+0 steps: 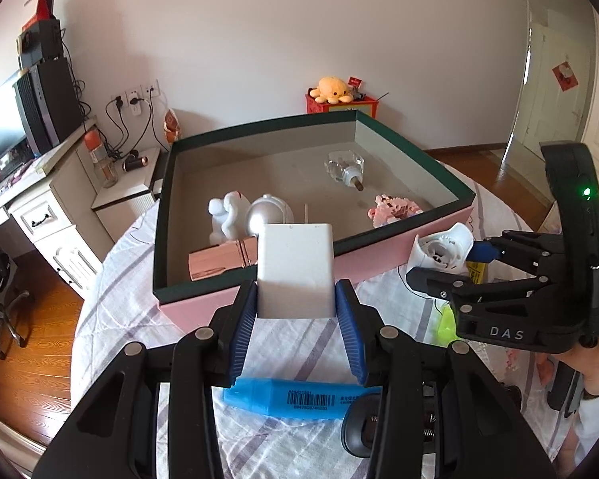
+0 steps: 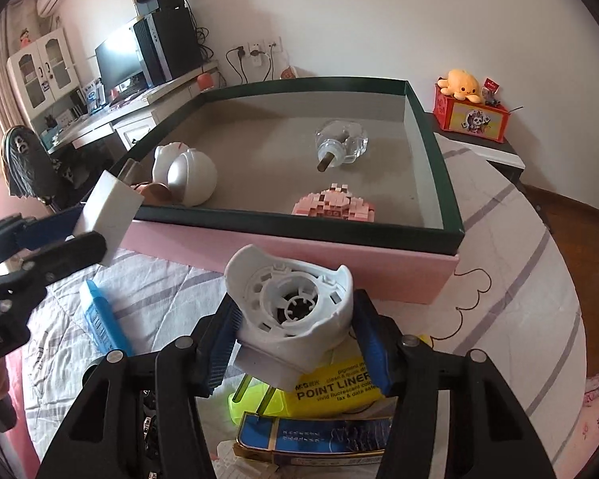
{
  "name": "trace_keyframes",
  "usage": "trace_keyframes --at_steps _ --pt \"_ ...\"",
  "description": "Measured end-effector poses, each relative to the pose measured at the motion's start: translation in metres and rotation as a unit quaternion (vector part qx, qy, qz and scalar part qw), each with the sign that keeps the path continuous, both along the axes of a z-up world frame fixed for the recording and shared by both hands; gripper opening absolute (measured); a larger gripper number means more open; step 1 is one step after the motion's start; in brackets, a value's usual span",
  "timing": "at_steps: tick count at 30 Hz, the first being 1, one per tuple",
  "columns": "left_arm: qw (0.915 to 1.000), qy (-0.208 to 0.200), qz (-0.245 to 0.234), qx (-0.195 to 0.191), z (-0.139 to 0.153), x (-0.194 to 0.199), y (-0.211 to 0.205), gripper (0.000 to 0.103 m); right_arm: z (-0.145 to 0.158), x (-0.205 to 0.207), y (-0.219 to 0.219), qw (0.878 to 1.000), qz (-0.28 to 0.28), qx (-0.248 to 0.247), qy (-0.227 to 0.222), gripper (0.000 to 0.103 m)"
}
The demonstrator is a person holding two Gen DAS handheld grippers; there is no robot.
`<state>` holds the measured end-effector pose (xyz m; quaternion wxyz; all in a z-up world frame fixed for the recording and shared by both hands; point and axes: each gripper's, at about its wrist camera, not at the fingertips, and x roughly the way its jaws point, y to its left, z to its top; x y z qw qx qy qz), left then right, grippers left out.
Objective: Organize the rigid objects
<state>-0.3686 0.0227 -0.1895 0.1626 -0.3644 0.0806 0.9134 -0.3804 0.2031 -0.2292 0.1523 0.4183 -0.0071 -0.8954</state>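
Left tongs point(image 1: 296, 311) pinch white block point(image 1: 295, 267) by its side faces — held clear of near wall of box point(image 1: 379, 255) just ahead, likely for drop-in. Right tongs point(image 2: 295, 343) clamp white plug-in device point(image 2: 291, 307), prongs hanging below, box ahead. Beneath tongs on bench point(image 2: 519, 279) — blue highlighter point(image 1: 295, 399), yellow highlighter point(image 2: 331, 387) unsorted.

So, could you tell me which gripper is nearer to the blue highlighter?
Left. The left gripper holds a white block just above the blue highlighter; the right gripper is off to its side, over the yellow one.
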Motion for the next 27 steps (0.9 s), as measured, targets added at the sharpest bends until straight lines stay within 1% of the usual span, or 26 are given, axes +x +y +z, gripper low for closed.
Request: trace_keyframes --at_steps 6,9,16,21,24,27 --pt "0.9999 -0.016 -0.003 -0.003 -0.011 -0.008 0.005 0.041 0.000 -0.003 -0.002 1.000 0.003 0.000 -0.005 0.057" --pt "0.9996 -0.026 0.004 -0.007 -0.018 -0.014 0.007 0.041 0.001 -0.005 -0.002 1.000 0.003 0.000 -0.005 0.057" --pt "0.9992 -0.038 0.011 0.005 -0.027 -0.022 0.008 0.041 0.000 -0.008 -0.003 1.000 0.007 0.000 -0.006 0.057" --pt "0.9994 -0.032 0.007 0.006 -0.026 -0.020 0.007 0.041 0.003 -0.006 -0.003 1.000 0.010 0.002 -0.003 0.056" --pt "0.9998 -0.018 0.007 -0.002 -0.021 -0.013 0.005 0.040 0.007 -0.002 -0.004 1.000 0.013 -0.001 0.001 0.057" --pt "0.9999 -0.010 0.003 0.006 -0.015 -0.006 0.003 0.040 0.015 0.005 -0.006 1.000 0.017 0.002 0.009 0.057"
